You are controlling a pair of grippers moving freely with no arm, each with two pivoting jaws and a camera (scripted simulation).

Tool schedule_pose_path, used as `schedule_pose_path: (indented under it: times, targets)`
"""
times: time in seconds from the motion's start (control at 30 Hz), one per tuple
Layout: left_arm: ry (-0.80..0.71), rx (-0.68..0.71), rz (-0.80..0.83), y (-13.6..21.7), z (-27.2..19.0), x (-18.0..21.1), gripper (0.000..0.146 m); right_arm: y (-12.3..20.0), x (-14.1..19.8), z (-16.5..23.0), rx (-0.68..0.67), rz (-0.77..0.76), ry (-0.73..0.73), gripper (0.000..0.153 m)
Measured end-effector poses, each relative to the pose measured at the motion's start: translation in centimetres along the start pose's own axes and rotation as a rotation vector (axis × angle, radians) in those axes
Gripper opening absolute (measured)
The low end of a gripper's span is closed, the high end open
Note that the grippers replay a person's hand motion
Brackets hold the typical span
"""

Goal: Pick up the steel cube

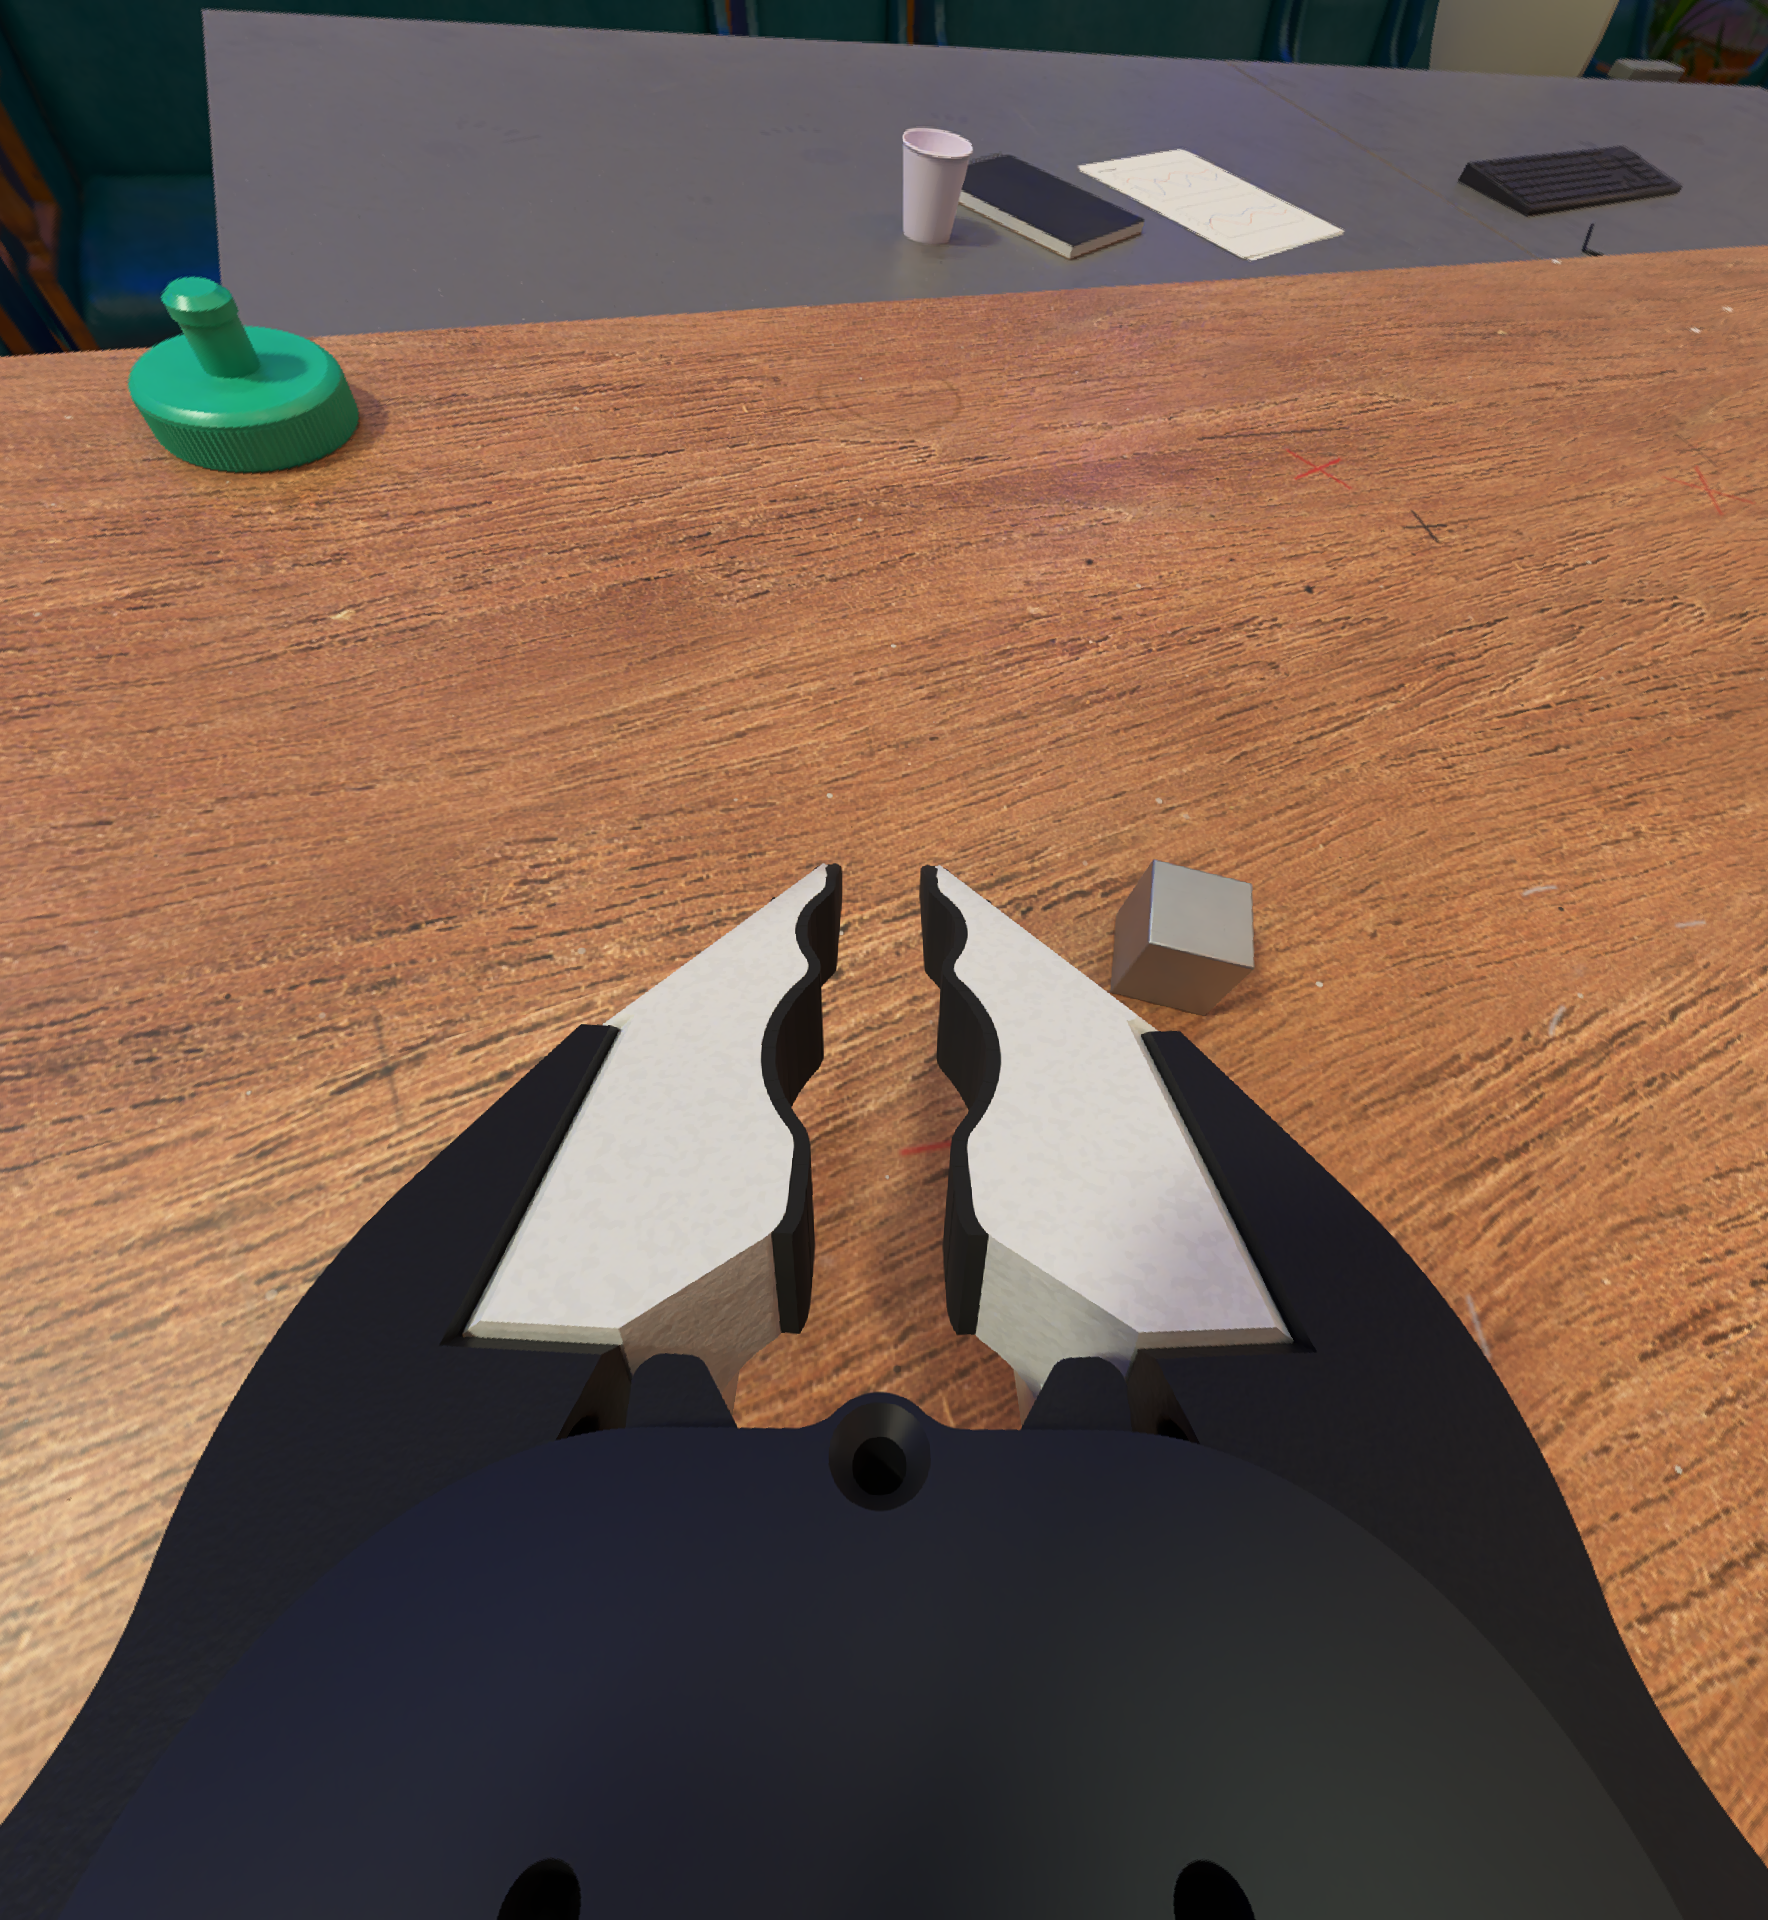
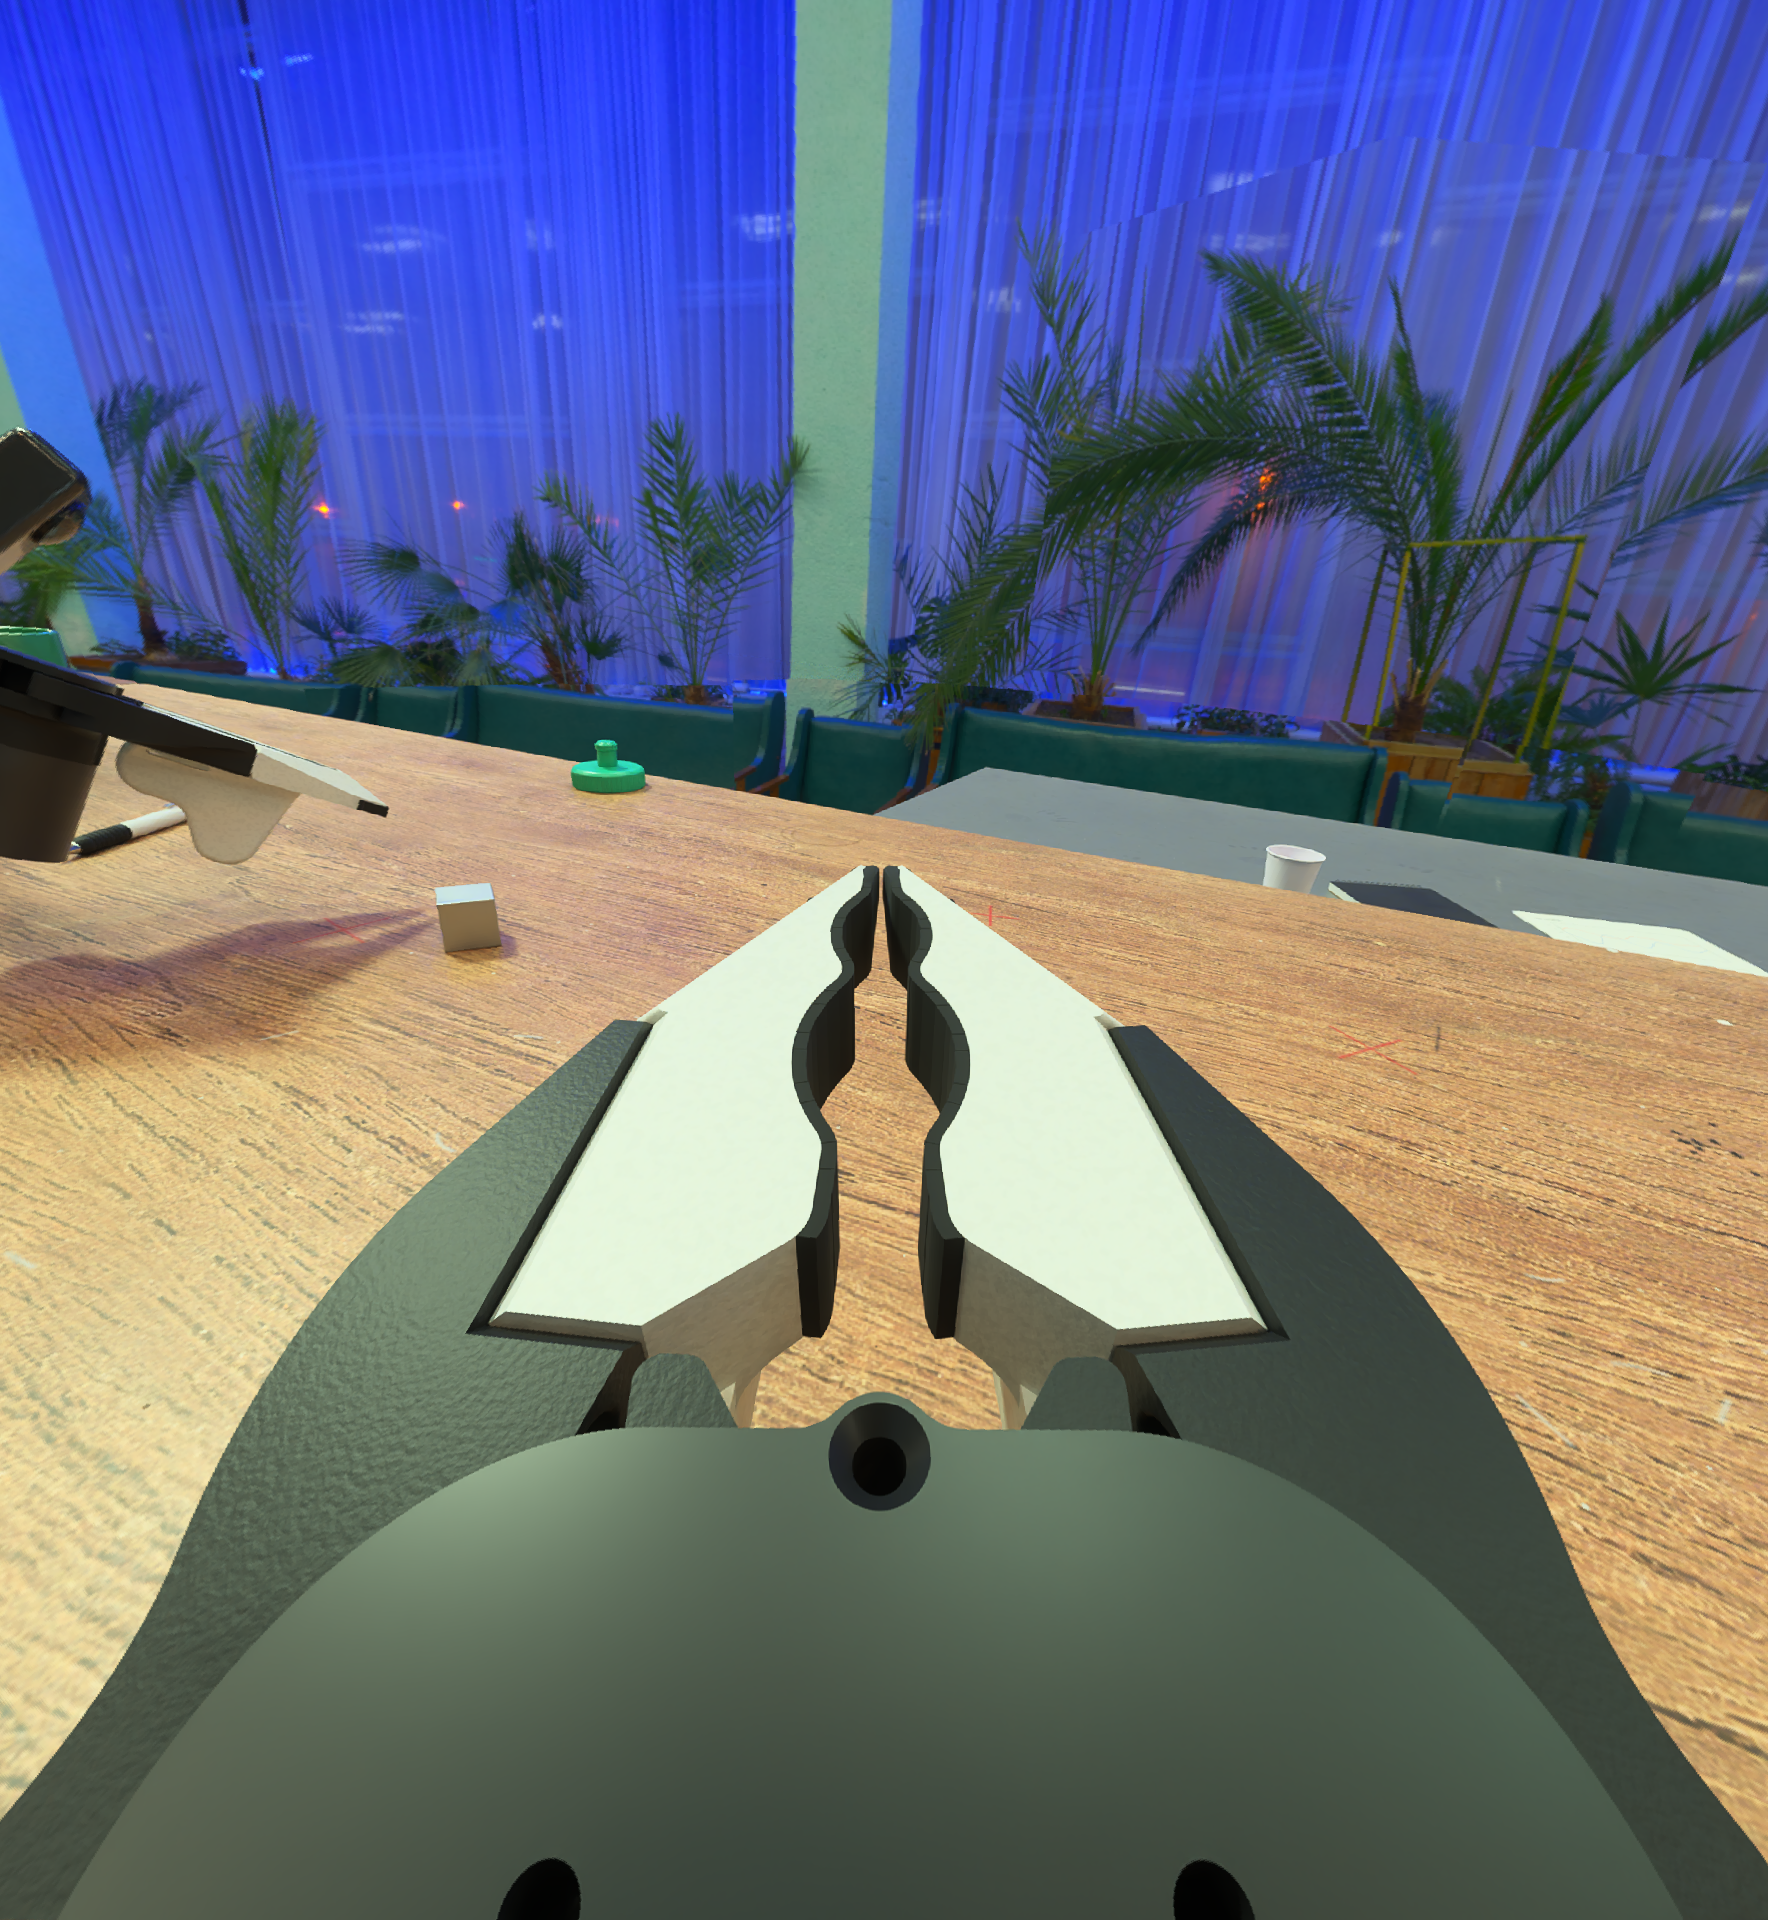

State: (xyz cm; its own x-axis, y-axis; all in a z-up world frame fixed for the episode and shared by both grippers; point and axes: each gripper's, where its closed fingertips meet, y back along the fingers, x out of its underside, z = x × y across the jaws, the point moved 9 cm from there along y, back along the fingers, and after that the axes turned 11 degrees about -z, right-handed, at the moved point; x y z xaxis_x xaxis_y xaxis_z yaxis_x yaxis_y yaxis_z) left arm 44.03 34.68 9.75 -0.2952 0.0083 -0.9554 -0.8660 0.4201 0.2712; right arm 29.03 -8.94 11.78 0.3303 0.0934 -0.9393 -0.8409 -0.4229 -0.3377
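Note:
The steel cube is small and grey and rests on the wooden table, just right of my left gripper's right finger and level with its tip. My left gripper hovers above the table, its jaws a narrow gap apart with nothing between them. In the right wrist view the cube lies far left of my right gripper, which is shut and empty. The left gripper shows there at the left edge, above and behind the cube.
A green knob-shaped object stands at the table's far left corner and also shows in the right wrist view. A pen lies under the left gripper. A grey table beyond holds a cup, notebook, paper and keyboard.

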Motion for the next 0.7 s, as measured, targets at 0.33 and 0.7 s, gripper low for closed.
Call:
schedule_pose_path:
  times: [0.33, 0.7]
  targets:
    - [-0.001, 0.001, 0.009, -0.08, -0.02, 0.08, 0.015, 0.03, -0.01, 0.04, -0.010, -0.003, -0.001, 0.000]
    - [-0.001, 0.008, 0.023, -0.21, -0.08, 0.21, 0.015, 0.03, -0.01, 0.05, -0.007, -0.003, 0.000, 0.001]
